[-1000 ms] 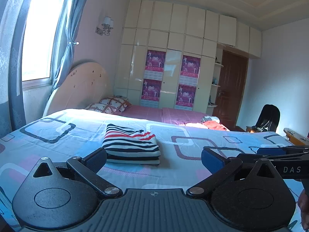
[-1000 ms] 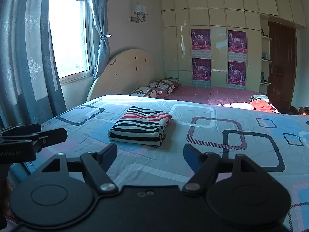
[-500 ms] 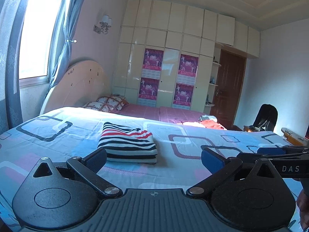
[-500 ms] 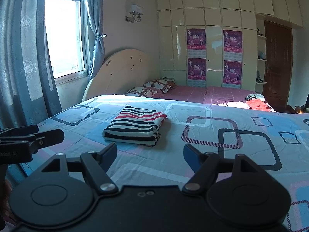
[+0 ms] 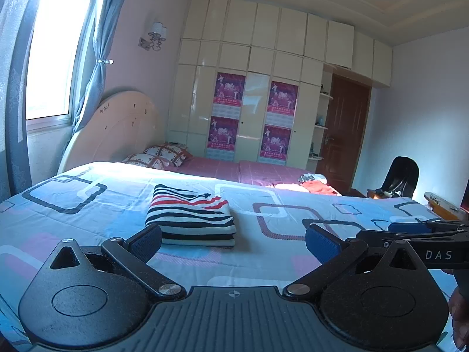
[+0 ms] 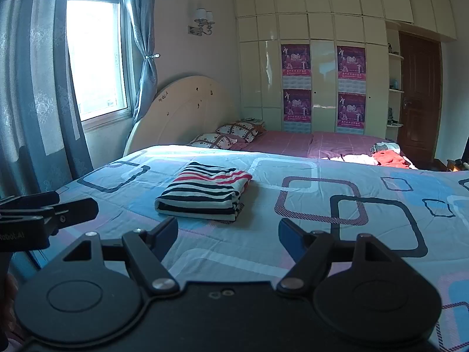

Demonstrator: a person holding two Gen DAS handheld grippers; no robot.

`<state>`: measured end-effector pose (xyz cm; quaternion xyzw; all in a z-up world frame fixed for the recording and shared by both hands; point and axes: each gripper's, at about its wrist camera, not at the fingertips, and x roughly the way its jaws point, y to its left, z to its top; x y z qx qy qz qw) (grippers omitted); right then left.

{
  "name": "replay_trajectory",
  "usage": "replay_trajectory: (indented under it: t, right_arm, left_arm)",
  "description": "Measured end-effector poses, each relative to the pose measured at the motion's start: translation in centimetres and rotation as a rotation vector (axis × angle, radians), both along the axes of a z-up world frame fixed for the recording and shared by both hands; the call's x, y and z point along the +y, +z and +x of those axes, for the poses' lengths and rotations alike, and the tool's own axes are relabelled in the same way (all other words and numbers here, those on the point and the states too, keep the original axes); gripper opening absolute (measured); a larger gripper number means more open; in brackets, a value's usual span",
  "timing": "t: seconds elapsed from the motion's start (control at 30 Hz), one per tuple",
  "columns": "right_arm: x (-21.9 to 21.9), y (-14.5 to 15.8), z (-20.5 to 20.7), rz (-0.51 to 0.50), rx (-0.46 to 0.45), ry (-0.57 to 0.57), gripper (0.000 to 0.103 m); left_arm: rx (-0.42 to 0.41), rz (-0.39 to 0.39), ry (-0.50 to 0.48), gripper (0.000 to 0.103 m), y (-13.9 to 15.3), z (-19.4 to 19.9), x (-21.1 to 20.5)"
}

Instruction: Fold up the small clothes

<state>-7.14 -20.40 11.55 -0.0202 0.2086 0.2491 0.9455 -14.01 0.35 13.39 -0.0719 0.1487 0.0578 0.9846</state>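
Sunlight is falling across one patterned bedspread; one folded striped garment is lying on it, just beyond both grippers; two pillows are resting by the headboard; four posters are hanging on the wardrobe; what may be loose clothes are sitting far off; left gripper and right gripper are each gaping, empty.

Bed cover is bare between both tongs and the folded striped shirt, so the straight approach is open. Shirt is the only bump mid-bed; flat cover lies all around it, widest to its right. Right tongs sit just beside the left tongs: tight sideways. Pillows and a clothes heap lie at the far edge, well apart.
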Motion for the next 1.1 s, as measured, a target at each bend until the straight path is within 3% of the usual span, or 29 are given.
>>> replay_trajectory:
  t: [1.1]
  right_arm:
    - [0.57,-0.15,0.12,-0.002,0.005,0.007,0.075]
  left_arm:
    - [0.008,0.010,-0.009,0.103,0.08,0.16,-0.08]
